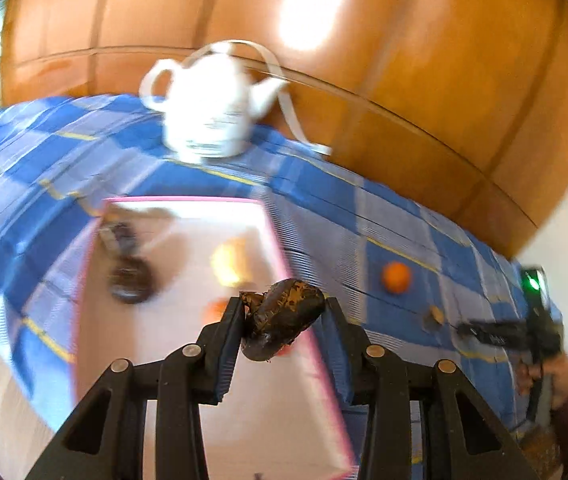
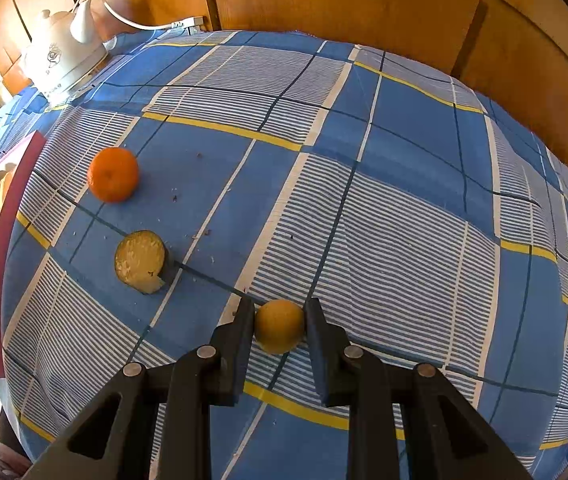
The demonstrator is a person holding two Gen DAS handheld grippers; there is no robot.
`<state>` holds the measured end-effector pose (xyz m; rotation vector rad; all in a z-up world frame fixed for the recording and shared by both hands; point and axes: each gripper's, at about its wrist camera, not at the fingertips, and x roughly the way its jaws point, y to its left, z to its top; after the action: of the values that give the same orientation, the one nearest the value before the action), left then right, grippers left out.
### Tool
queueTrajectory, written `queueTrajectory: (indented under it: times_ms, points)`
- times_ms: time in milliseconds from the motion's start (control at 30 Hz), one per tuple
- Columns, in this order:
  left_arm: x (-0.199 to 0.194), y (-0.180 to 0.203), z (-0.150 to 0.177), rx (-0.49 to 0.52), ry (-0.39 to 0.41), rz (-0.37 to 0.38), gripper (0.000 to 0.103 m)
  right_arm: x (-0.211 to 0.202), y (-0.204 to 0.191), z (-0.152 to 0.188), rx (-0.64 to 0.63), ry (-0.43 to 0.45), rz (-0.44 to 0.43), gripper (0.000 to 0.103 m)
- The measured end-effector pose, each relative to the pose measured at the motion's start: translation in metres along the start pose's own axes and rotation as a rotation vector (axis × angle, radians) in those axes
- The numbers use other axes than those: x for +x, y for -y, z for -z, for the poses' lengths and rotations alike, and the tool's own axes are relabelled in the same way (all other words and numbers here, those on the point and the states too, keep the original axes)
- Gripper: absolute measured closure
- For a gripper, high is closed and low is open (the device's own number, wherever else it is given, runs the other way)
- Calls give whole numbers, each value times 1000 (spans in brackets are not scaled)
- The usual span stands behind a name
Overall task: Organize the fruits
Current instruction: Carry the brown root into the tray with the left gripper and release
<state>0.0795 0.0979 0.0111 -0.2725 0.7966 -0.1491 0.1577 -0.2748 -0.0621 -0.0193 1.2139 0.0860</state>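
Note:
My left gripper (image 1: 284,312) is shut on a dark, shrivelled brown fruit (image 1: 284,316) and holds it above the pink-rimmed white tray (image 1: 188,200). Blurred on the tray lie a yellow fruit (image 1: 228,260), an orange one (image 1: 216,310) and dark pieces (image 1: 130,276). My right gripper (image 2: 279,312) is shut on a small yellow round fruit (image 2: 279,326) just over the blue checked cloth. To its left on the cloth sit an orange tangerine (image 2: 113,174) and a cut half fruit (image 2: 140,260) with its pale face up.
A white kettle (image 2: 62,56) with a white cable (image 2: 144,24) stands at the far left corner of the table. Wooden panelling (image 2: 364,0) runs behind the table. The tray's dark red edge (image 2: 8,248) lies at the left of the right wrist view.

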Motion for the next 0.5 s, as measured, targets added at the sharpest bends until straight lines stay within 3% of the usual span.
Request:
queueTrajectory:
  times_ms: [200, 500]
  points:
    - [9, -51, -10, -103, -18, -58, 63, 1, 0, -1, -2, 0, 2, 77]
    - [52, -54, -33, -52, -43, -95, 63, 1, 0, 0, -2, 1, 3, 77]
